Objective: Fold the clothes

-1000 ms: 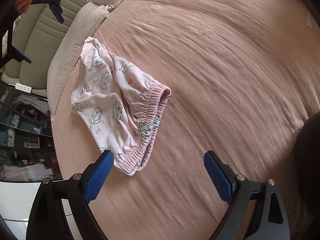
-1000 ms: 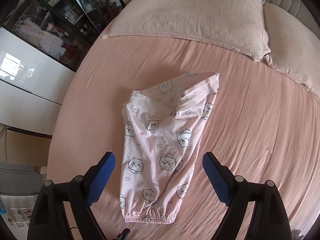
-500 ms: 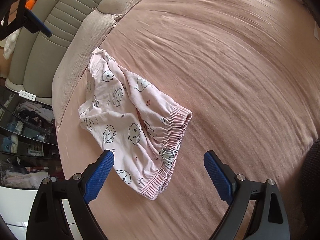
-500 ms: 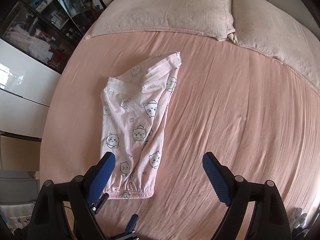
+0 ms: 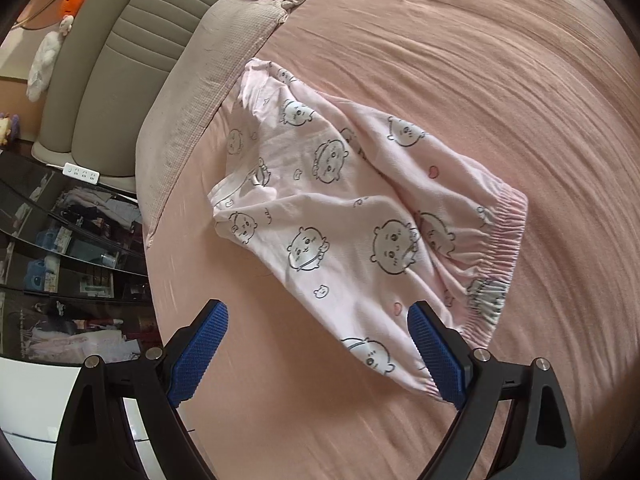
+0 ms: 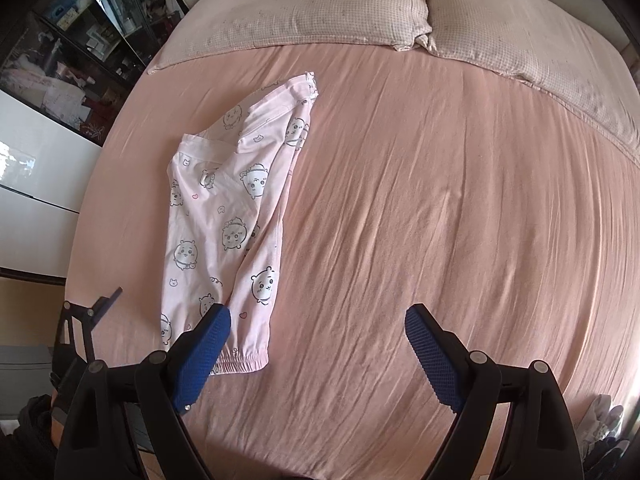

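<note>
**Both claws wide open, empty, over the shorts on the bed**

L gripper (image 5: 316, 344) hung w/ jaws spread wide, nothing between the blue pads (image 5: 198, 354); its right-hand pad sat in front of the shorts' near hem, contact not clear. R gripper (image 6: 318, 354) was equally wide and empty, over bare sheet, its left-hand pad overlapping the elastic waistband (image 6: 240, 360) in view.

Pink cartoon-print shorts (image 5: 344, 216) lay loosely folded and rumpled on the pink bed sheet (image 6: 440, 220), toward the bed's left side as the R cam saw it, waistband at the near end, leg ends pointing at the pillows (image 6: 304, 4) along the head edge. Padded headboard (image 5: 120, 56) stood behind the pillows; a dark glass cabinet (image 6: 68, 40) beside the bed.
</note>
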The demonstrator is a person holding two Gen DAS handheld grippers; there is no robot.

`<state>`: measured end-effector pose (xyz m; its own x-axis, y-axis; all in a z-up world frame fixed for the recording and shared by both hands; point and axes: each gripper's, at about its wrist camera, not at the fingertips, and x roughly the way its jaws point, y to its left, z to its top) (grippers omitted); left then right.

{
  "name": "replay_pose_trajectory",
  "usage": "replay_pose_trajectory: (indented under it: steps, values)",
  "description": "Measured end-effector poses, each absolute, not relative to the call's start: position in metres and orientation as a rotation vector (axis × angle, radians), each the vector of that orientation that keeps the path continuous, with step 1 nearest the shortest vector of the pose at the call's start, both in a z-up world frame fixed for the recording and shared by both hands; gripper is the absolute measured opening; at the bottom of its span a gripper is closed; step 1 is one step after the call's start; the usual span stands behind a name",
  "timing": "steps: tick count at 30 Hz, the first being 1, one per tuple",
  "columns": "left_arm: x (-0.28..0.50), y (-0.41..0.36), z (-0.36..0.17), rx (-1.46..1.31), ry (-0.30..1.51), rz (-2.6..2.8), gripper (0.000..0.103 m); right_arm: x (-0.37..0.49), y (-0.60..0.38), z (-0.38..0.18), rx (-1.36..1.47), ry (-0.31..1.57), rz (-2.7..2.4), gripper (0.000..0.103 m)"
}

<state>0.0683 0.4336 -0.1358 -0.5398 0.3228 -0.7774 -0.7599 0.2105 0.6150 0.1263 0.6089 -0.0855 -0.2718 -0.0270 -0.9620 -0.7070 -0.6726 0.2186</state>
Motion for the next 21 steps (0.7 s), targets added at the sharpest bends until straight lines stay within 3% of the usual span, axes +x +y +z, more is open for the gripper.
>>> replay_pose_trajectory:
  steps: [4, 10, 21]
  values:
    - [0.044, 0.435, -0.136, -0.437, 1.545, 1.535, 0.092, 0.135, 0.603, -0.100, -1.510, 0.866, 2.013, 0.089]
    - [0.032, 0.420, -0.148, -0.393, 1.574, 1.502, 0.092, 0.131, 0.569, -0.123, -1.614, 0.512, 2.124, 0.089]
    - [0.039, 0.381, -0.170, -0.344, 1.654, 1.405, 0.092, 0.126, 0.523, -0.166, -1.768, 0.393, 2.185, 0.089]
